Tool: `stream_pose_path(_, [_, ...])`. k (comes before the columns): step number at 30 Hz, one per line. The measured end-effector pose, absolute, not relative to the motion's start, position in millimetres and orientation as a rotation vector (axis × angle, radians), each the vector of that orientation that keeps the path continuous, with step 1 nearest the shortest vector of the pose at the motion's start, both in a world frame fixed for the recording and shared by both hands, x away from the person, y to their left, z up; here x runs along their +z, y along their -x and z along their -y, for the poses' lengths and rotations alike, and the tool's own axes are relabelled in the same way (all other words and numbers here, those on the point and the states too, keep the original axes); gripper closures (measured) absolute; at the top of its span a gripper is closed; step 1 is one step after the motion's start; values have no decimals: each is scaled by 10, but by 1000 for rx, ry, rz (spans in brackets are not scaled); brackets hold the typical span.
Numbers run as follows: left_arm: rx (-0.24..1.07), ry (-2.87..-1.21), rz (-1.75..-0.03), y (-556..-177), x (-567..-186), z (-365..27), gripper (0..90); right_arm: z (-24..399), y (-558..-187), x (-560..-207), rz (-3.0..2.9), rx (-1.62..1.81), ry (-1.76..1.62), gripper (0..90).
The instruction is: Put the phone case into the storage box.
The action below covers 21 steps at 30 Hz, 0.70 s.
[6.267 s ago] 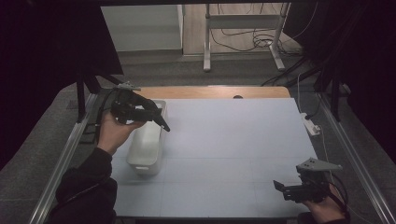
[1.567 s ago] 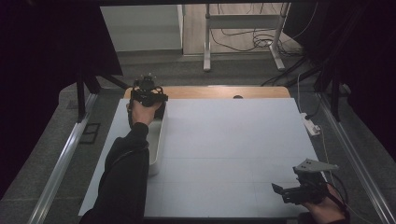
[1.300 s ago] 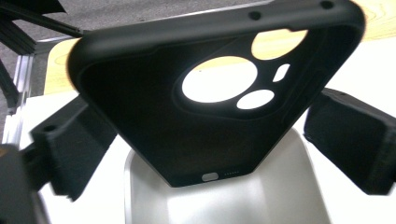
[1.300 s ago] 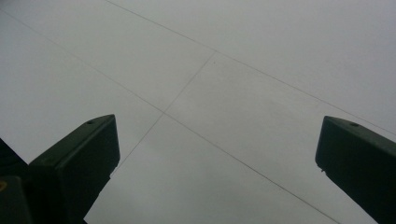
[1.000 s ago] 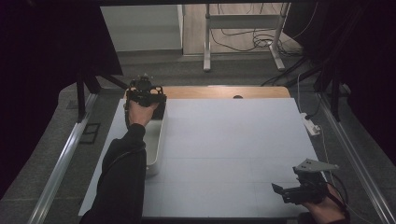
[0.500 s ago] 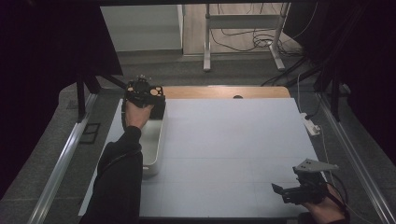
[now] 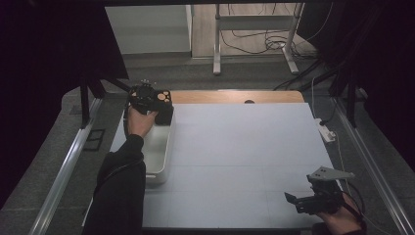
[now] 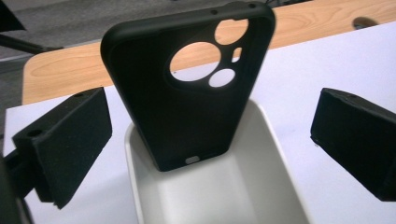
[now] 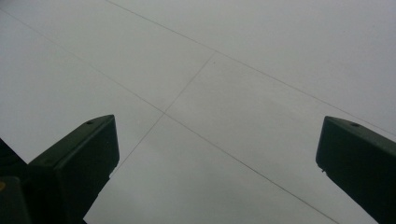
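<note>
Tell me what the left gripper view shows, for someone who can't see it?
A black phone case stands upright, leaning in the far end of a white tray, its camera holes at the top. The left claw is open, one black pad on each side, not touching it.

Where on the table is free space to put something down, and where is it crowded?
The white mat is bare from the white tray across to the right tongs, and back to the wooden strip. It is crowded at the far left, where the left tongs hang open around the black phone case in the tray.
</note>
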<state>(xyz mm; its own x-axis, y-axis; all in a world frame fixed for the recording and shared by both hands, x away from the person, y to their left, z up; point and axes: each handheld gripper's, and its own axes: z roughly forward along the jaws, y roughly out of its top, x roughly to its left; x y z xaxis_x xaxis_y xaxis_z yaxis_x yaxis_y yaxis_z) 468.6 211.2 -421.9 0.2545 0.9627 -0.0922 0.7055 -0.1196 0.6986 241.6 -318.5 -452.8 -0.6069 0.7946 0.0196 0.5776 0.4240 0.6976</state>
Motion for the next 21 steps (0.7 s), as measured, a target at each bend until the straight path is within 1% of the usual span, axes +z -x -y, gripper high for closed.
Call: stream_pose_path(21, [458, -1905, -1407, -4469, -4170, -2107, 0, 3184, -2416, -4527, -2364, 975, -1186, 0])
